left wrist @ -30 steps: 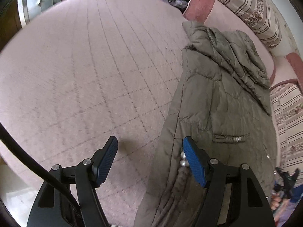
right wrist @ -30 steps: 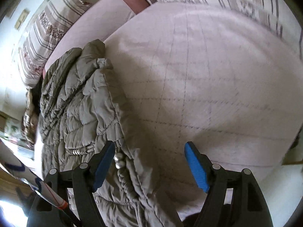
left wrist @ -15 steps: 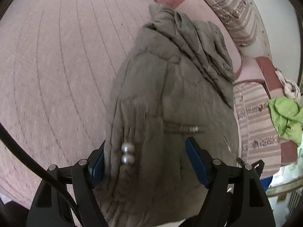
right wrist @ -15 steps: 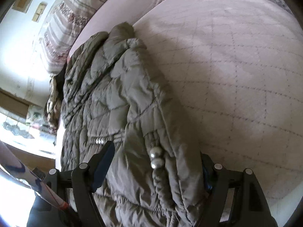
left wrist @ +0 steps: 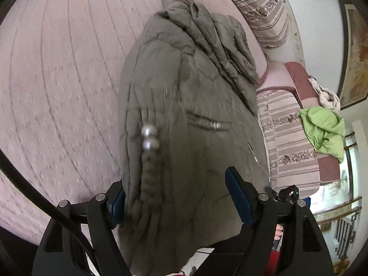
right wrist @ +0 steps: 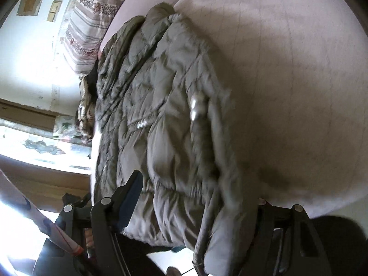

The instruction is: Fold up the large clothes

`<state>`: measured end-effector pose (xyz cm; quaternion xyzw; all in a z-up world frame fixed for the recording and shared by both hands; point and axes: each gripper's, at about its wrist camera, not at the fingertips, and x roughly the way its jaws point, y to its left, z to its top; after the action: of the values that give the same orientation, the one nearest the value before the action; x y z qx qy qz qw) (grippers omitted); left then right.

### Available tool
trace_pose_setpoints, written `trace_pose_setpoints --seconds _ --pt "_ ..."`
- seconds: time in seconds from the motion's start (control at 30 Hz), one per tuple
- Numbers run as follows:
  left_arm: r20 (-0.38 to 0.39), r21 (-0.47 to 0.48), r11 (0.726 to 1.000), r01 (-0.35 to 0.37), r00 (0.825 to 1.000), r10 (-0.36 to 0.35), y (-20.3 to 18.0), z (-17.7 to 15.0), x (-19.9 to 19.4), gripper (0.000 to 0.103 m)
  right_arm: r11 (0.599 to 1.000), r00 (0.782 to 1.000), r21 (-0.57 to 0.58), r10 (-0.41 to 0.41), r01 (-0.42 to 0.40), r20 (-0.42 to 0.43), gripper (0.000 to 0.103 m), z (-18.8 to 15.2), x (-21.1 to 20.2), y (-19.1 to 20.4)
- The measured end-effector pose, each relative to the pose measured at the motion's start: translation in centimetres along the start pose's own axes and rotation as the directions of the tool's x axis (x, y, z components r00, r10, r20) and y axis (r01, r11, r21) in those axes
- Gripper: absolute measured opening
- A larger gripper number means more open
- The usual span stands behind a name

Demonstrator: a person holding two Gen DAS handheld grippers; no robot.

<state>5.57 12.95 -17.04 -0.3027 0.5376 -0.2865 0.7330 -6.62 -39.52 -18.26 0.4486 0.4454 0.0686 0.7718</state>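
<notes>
An olive quilted hooded jacket [left wrist: 191,105] lies lengthwise on a pink quilted bed cover [left wrist: 57,69], hood at the far end; it also shows in the right wrist view [right wrist: 165,119]. Two silver beads [left wrist: 149,138] sit on its drawcord. My left gripper [left wrist: 177,197] is open, its jaws straddling the jacket's near hem. My right gripper [right wrist: 195,204] is open too, straddling the same hem from the other side; its right finger is hidden behind the fabric.
Striped pillows [left wrist: 264,7] line the head of the bed. A striped sofa [left wrist: 292,138] with a green garment [left wrist: 324,128] stands to the right. The bed edge runs just under both grippers.
Both grippers have moved from the bare bed cover over onto the jacket's near hem, so the fabric now lies between their open jaws.
</notes>
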Motion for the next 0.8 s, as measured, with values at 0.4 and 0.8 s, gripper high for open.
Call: trace_pose_setpoints --seconds 0.4,0.8 --pt "-0.043 0.017 0.999 0.037 0.998 -0.036 -2.1 -2.0 2.7 0.075 0.999 0.999 -0.023 0.030 -0.029 0.019 0.070 -2.0 2.5 1.8" --pt "0.018 -0.062 0.976 -0.210 0.977 0.211 -4.8 -2.1 0.9 0.024 1.000 0.998 -0.012 0.000 0.001 0.056 0.023 -2.9 3.3 4.5"
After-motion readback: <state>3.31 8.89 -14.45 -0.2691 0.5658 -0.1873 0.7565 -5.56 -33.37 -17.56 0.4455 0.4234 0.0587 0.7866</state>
